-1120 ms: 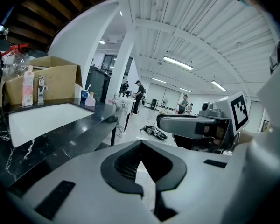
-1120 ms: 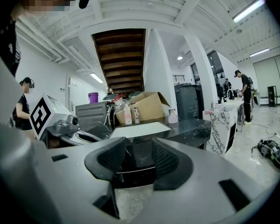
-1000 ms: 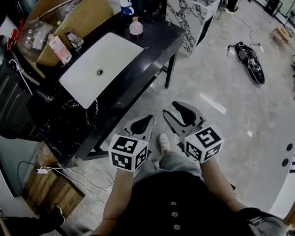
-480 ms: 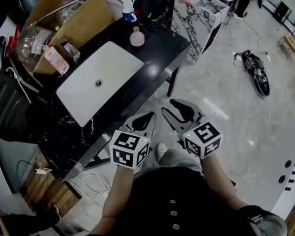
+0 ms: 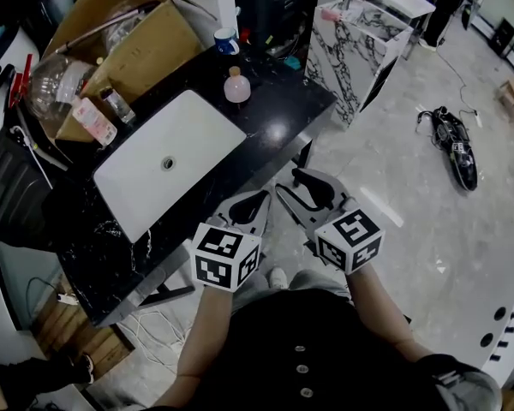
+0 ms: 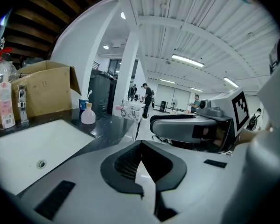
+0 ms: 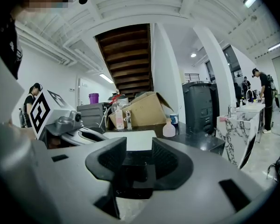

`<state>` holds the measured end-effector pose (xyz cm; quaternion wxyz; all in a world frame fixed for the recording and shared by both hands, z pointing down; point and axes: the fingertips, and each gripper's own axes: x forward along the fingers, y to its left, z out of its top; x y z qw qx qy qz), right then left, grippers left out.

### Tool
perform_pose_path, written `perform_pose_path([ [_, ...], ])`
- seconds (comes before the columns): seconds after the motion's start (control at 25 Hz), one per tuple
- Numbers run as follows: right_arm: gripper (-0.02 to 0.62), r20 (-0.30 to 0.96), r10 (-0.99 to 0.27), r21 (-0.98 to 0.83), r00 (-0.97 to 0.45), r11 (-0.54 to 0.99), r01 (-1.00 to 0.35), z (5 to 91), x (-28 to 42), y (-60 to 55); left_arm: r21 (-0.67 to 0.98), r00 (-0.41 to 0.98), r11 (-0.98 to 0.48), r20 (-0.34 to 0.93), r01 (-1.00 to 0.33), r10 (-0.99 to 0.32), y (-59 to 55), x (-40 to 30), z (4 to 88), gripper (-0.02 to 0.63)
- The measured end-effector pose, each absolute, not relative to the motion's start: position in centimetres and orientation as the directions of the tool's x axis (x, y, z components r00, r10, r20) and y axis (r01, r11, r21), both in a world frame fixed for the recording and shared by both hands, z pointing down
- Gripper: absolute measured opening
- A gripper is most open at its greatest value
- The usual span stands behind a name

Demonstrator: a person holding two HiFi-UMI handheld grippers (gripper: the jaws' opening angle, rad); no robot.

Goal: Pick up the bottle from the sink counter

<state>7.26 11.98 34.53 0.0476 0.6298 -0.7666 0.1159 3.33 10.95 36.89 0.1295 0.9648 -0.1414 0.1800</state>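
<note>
Bottle (image 5: pixel 236 86) well beyond right tool (image 5: pixel 291 182)

Table (image 5: pixel 283 118): black stone-look top, glossy, white-veined.
Sink (image 5: pixel 188 131): white, smooth, satin.
Bottle (image 5: pixel 236 86): pink translucent plastic.
Box (image 5: pixel 146 41): brown cardboard, matt.
Floor (image 5: pixel 394 169): grey, polished.
Left hand-held gripper (image 5: pixel 248 208), right hand-held gripper (image 5: pixel 313 187): matt grey plastic shells, black ribbed pads (image 7: pixel 164 158).

The bottle (image 5: pixel 236 86) is small and pale pink, with a squat rounded body and a narrow capped neck. It stands upright on the black sink counter (image 5: pixel 284 114), just past the white basin (image 5: pixel 188 135), towards the counter's far end.
</note>
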Motion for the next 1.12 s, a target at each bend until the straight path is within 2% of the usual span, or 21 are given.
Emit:
perform_pose_path([
  [0.56, 0.169, 0.260, -0.942, -0.161, -0.211, 0.173, -0.972, 36.8, 9.2, 12.0, 0.226, 0.859, -0.890, 0.433, -0.395, -0.272, 9.3, 2.7, 39.1, 0.017],
  [1.12, 0.170, 0.255, -0.947, -0.203, -0.193, 0.143, -0.969, 36.9, 11.4, 8.4, 0.218, 0.866, -0.891, 0.409, -0.399, -0.288, 4.4, 4.0, 38.1, 0.017],
])
